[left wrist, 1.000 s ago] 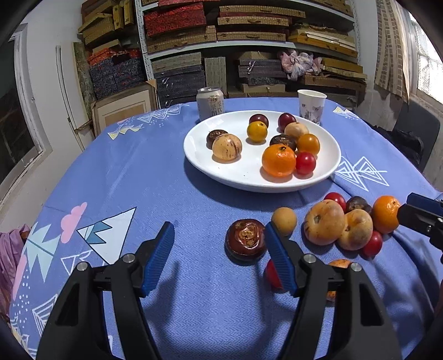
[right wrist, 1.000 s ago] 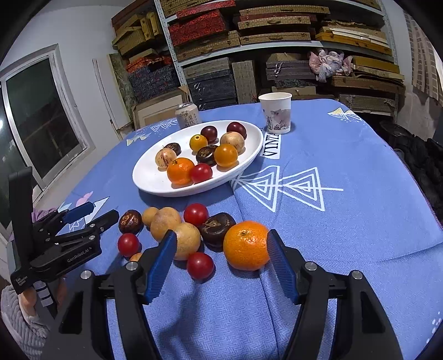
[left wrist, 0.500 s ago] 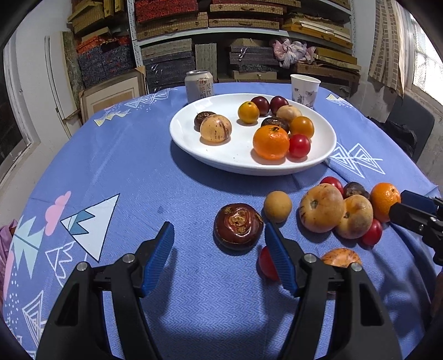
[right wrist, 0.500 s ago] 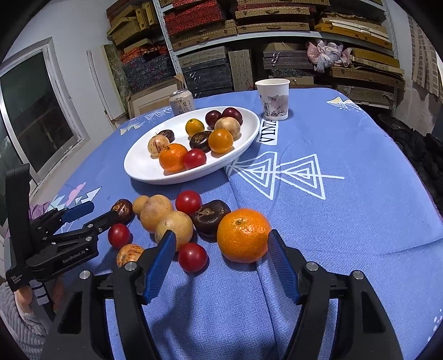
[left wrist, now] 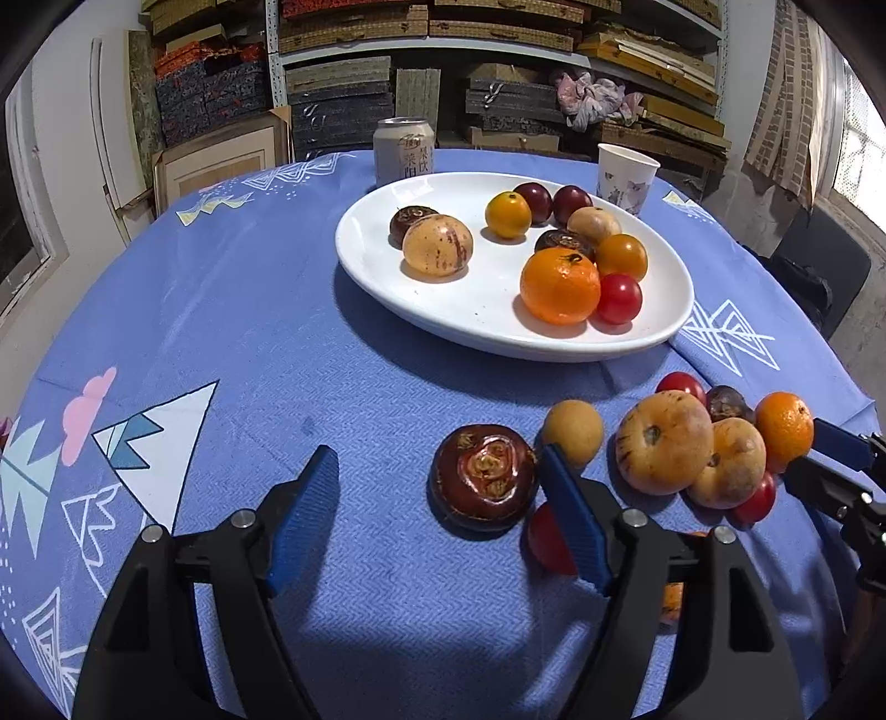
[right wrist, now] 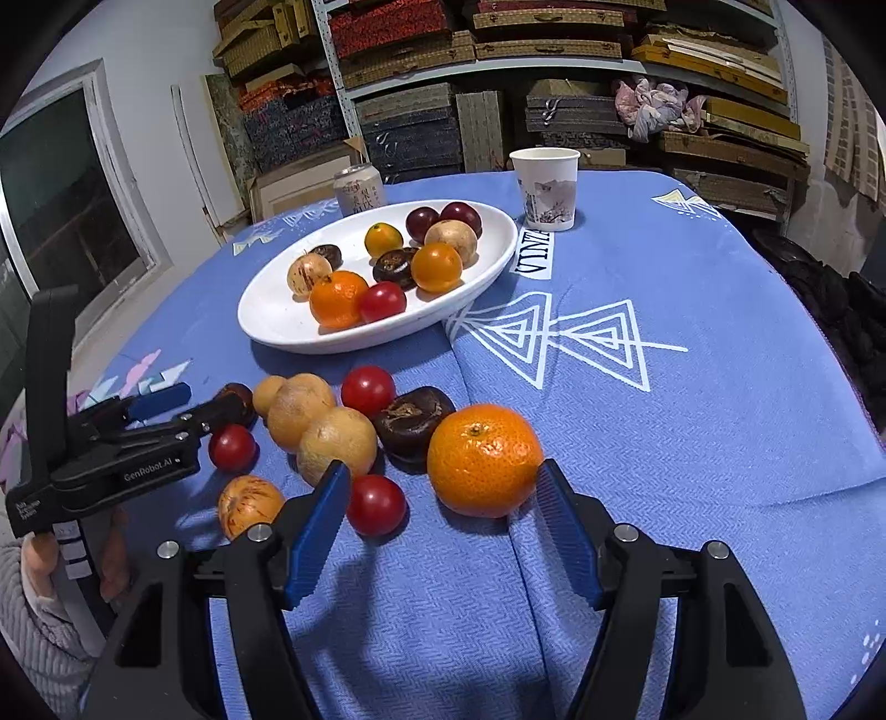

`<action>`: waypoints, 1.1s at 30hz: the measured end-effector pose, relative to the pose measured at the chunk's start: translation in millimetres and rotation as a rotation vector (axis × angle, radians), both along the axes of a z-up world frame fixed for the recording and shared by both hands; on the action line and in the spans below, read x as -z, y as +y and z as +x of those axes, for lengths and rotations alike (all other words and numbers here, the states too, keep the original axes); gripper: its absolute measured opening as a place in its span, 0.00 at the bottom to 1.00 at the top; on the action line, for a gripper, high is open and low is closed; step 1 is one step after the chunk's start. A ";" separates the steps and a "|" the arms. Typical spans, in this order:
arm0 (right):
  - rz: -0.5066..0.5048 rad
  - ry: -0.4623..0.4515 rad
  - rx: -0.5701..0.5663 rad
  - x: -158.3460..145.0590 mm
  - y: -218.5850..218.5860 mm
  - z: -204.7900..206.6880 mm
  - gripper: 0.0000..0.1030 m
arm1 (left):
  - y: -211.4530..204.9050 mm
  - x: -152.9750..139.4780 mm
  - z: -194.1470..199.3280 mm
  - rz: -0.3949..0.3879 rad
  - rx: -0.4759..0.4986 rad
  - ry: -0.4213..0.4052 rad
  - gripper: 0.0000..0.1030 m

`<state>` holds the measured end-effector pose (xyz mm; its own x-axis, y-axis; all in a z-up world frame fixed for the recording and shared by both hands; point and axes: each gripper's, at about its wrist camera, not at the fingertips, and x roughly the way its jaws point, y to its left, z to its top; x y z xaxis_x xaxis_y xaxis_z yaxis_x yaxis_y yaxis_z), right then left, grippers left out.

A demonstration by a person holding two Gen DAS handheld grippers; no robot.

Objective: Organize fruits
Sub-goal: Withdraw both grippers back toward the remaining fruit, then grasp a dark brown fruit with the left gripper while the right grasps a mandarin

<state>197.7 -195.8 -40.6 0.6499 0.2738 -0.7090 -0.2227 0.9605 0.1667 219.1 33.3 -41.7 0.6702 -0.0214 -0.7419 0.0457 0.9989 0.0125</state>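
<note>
1. The left gripper (left wrist: 437,498) has its blue-padded fingers (left wrist: 302,515) spreading apart; the dark brown-red wrinkled round fruit (left wrist: 483,476) lies on the blue-clothed counter (left wrist: 249,332) between them, beside the right pad, ungrasped.
2. The right gripper (right wrist: 443,531) is released, its fingers flanking the large orange (right wrist: 484,459) without pressing it.
3. The white oval plate (left wrist: 482,315) of fruit sits beyond.

Shelves (right wrist: 554,50) packed with flat boxes line the back wall; a window (right wrist: 61,221) sits in the white left wall.
</note>
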 end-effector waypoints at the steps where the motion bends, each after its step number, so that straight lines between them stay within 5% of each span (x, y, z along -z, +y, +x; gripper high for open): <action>1: -0.021 0.004 0.001 1.9 1.6 0.3 0.68 | -0.3 0.2 0.1 0.003 0.001 0.000 0.71; 2: -0.042 0.000 0.001 2.7 4.0 -0.3 0.68 | -1.5 0.0 0.2 0.011 0.005 -0.002 0.69; 5: -0.089 -0.016 -0.011 3.0 9.3 -2.9 0.69 | -13.5 -2.4 -5.5 0.032 0.086 -0.016 0.37; 7: -0.090 -0.018 -0.010 2.8 7.9 -2.9 0.69 | -22.6 -2.3 -11.2 0.091 0.098 -0.039 0.33; 14: -0.062 -0.007 0.014 4.4 -0.7 3.2 0.68 | -17.9 -2.8 -13.7 0.054 0.118 -0.038 0.32; 16: -0.062 -0.010 0.011 4.4 0.4 4.1 0.59 | -17.5 -3.4 -16.9 0.053 0.126 -0.042 0.29; 18: -0.075 -0.019 0.031 3.7 -1.7 4.3 0.46 | -15.5 -5.4 -20.2 0.043 0.127 -0.052 0.18; 20: -0.051 -0.007 0.037 4.1 -6.4 6.2 0.45 | -12.7 -7.4 -22.4 0.035 0.117 -0.059 0.00; 25: -0.074 -0.014 0.033 5.3 -3.3 6.3 0.46 | -10.2 -7.2 -23.1 -0.007 0.128 -0.051 0.07; 27: -0.060 -0.006 0.033 5.8 -5.5 7.7 0.46 | -13.9 -7.4 -24.5 -0.036 0.164 -0.050 0.43; 29: -0.057 0.001 0.033 7.0 -5.6 8.6 0.47 | -20.4 -5.1 -24.6 -0.008 0.168 -0.049 0.68; 33: -0.059 0.002 0.032 6.5 -6.0 9.0 0.47 | -19.3 -0.4 -17.9 -0.037 0.174 -0.010 0.68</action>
<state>206.7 -201.8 -47.1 0.6563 0.2103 -0.7246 -0.1911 0.9754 0.1100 201.2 14.0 -41.3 0.6615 -0.1651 -0.7316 0.2183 0.9756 -0.0228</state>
